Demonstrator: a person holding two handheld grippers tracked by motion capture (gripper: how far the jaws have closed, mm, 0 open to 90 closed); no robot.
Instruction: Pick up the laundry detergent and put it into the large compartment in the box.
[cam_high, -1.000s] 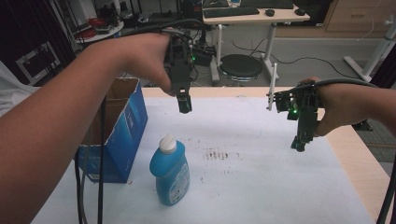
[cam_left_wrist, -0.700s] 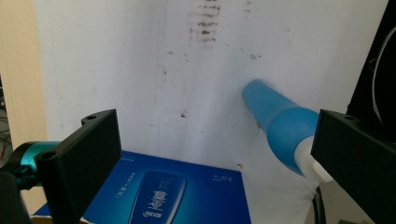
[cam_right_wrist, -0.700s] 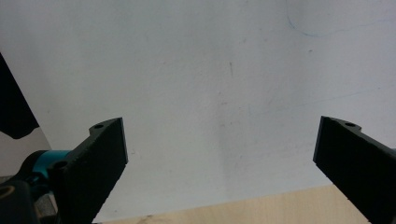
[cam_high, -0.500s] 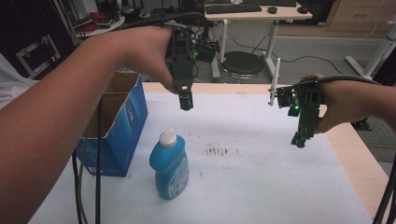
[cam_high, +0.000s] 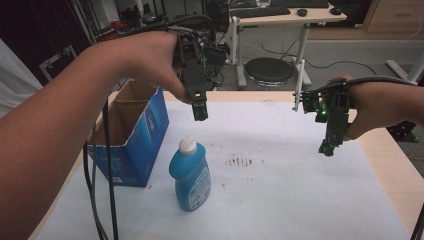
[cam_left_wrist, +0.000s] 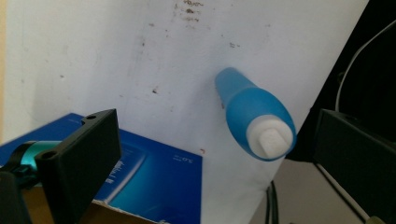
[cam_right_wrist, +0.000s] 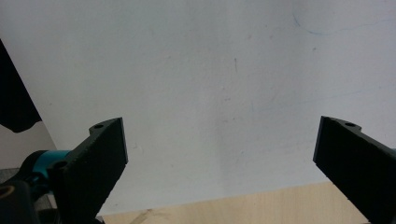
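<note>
From the high view, a blue plastic bottle (cam_high: 191, 175) with a rounded body and a white cap stands upright in the lower middle of the frame, on a white sheet (cam_high: 280, 190) spread over the wooden table (cam_high: 390, 165). Faint dark smudges mark the sheet just right of the bottle. An open cardboard box (cam_high: 134, 135) with glossy blue sides sits at the left, just beside the bottle; its inside is plain brown, and what it contains is hidden by its wall. The left gripper (cam_high: 200, 111) hangs in the upper middle, pointing down, above and slightly behind the bottle, touching nothing. The right gripper (cam_high: 327, 148) hangs at the right, well apart from the bottle, over bare sheet. How wide either stands is hard to judge from here. Black cables trail off the lower left edge.

In the left gripper view, its two matte black jaws stand wide apart at the lower left and lower right corners, both cut off by the frame, with nothing between them. The bottle (cam_left_wrist: 254, 120) shows from above, right of centre, its square white cap nearest the camera. The blue box (cam_left_wrist: 144, 182) fills the lower left, partly behind one jaw.

In the right gripper view, the jaws are likewise wide apart and empty, over the white sheet (cam_right_wrist: 210, 84), with a strip of pale wood (cam_right_wrist: 261, 207) along the bottom.
</note>
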